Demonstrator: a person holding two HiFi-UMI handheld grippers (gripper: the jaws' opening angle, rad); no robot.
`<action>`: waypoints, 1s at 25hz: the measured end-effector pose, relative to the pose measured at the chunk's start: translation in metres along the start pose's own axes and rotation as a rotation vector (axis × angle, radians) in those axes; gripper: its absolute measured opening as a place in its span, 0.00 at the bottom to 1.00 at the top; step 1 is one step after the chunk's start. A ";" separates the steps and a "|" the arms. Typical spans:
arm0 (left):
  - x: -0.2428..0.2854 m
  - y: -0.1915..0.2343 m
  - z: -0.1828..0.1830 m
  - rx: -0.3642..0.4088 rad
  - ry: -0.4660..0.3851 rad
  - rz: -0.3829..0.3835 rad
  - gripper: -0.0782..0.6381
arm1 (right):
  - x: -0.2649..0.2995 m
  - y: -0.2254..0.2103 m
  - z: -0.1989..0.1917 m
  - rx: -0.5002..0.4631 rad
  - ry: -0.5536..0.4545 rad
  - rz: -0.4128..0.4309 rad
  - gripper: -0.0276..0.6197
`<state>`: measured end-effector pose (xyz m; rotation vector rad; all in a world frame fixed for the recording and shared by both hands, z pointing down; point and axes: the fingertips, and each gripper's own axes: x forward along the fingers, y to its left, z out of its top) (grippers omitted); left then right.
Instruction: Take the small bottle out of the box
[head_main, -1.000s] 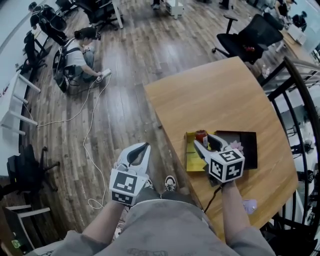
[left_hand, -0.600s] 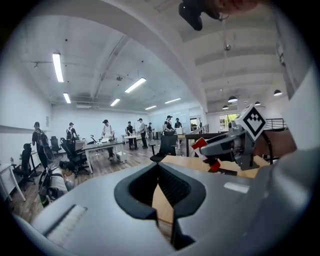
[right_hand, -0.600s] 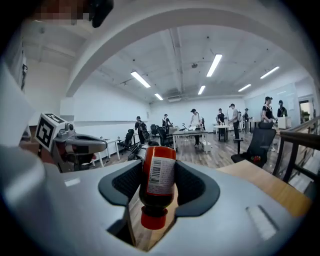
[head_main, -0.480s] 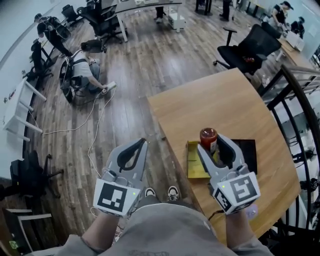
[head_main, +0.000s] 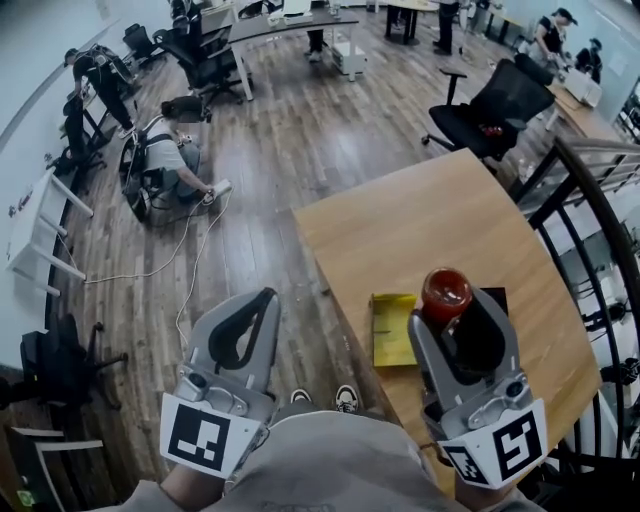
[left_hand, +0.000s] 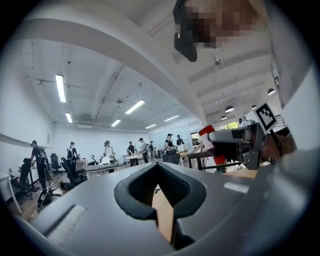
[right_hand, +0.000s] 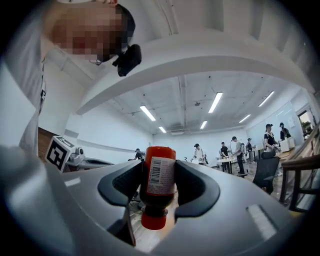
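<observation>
Grey plastic filled the near edge of the head view, where both grippers were held over the person's lap. On the left, the left gripper (head_main: 263, 297) hung beside the table over the floor, its jaws closed tip to tip with nothing between them. On the right, the right gripper (head_main: 452, 306) was clamped on the small bottle (head_main: 445, 291), one jaw pressed to each side. In the right gripper view the barcode label faced the camera and the red cap pointed back toward the gripper's body. The bottle was held in the air above the near part of the wooden table (head_main: 420, 210), clear of the box (head_main: 498, 298). The box lay dark and mostly hidden behind that gripper. A yellow flap (head_main: 393, 328) lay flat just left of the box, near the table's left edge.

Farther off, a white cable (head_main: 190, 262) trailed across the plank floor. At the far left a person (head_main: 165, 160) sat on the floor. A black office chair (head_main: 492, 95) stood beyond the table's far edge.
</observation>
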<state>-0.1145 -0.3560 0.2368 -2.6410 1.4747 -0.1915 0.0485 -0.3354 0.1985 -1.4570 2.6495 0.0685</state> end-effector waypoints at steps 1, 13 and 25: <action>-0.003 -0.002 0.002 0.010 -0.007 -0.005 0.11 | -0.003 0.002 0.004 0.001 -0.016 0.004 0.37; -0.006 0.001 -0.004 0.007 -0.010 -0.008 0.11 | -0.006 0.008 -0.004 -0.009 0.024 0.009 0.37; -0.015 0.004 -0.013 0.002 0.013 0.007 0.11 | -0.006 0.013 -0.019 0.018 0.052 0.012 0.37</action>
